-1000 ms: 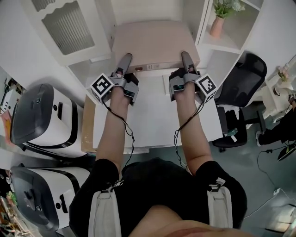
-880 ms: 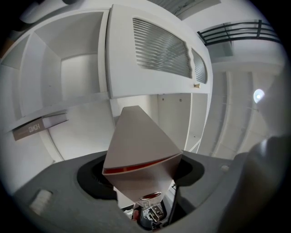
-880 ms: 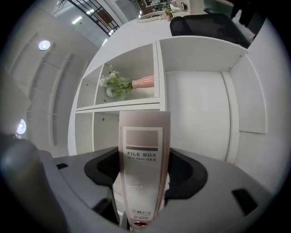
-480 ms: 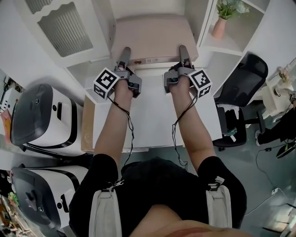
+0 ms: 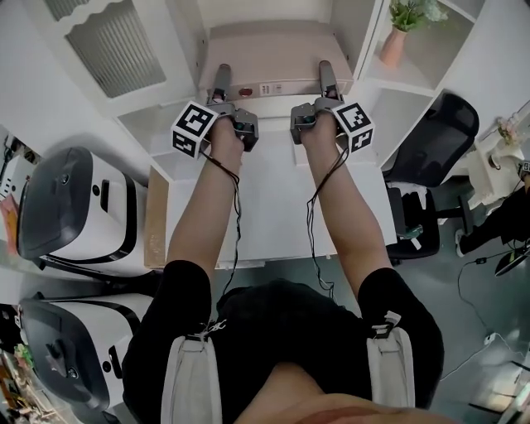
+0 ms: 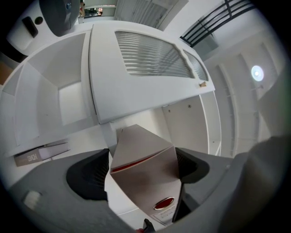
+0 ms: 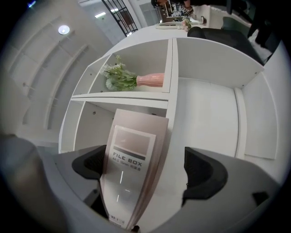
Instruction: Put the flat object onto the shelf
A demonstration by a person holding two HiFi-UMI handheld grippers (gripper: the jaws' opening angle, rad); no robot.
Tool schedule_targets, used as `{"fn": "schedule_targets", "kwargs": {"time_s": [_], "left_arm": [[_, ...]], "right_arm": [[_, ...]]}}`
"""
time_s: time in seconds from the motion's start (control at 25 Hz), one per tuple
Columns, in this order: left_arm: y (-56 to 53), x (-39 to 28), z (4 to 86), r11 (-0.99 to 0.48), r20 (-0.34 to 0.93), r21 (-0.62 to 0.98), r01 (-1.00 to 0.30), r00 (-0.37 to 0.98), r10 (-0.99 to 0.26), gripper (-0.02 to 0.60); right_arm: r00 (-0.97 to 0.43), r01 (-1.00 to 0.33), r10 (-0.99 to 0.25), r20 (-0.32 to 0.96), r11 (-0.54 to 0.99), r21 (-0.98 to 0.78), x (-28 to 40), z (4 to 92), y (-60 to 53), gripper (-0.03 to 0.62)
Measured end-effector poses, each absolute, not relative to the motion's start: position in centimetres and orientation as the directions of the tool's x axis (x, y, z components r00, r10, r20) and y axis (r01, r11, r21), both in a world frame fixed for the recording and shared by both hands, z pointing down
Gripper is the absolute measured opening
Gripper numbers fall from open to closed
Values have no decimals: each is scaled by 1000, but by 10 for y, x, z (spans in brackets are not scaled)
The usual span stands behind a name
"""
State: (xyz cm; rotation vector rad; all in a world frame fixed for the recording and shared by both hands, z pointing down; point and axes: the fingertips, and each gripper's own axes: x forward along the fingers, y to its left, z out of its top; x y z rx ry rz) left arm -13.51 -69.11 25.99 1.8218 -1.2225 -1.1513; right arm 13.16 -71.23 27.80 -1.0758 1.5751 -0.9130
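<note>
Shelf [image 5: 374,99]: white, with open compartments.
File box [image 5: 277,58]: beige, lay flat in the middle compartment; labelled spine faced the person, long axis ran left to right.
Left gripper [image 5: 221,74]: jaws were opening, box corner between them.
Right gripper [image 5: 326,70]: jaws were opening, box end between them.

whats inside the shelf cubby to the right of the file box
The cubby beside the file box holds a pink vase with a green plant. The leaves cover the back corner, so anything behind them cannot be seen.
</note>
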Motion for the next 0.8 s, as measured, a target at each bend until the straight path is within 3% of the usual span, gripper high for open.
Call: {"fn": "schedule_targets", "kwargs": {"time_s": [0.16,0.8], "left_arm": [[-703,-139,255,-326,-292,879,-349,148,-945,442],[-742,-153,261,-198,-182,913,-358,79,-980,446]], "right_arm": [[-115,-193,-946,-303,321,-927,130,271,-728,522],[-81,-238,-974,-213,226,-945,123,275,-768,541]]}}
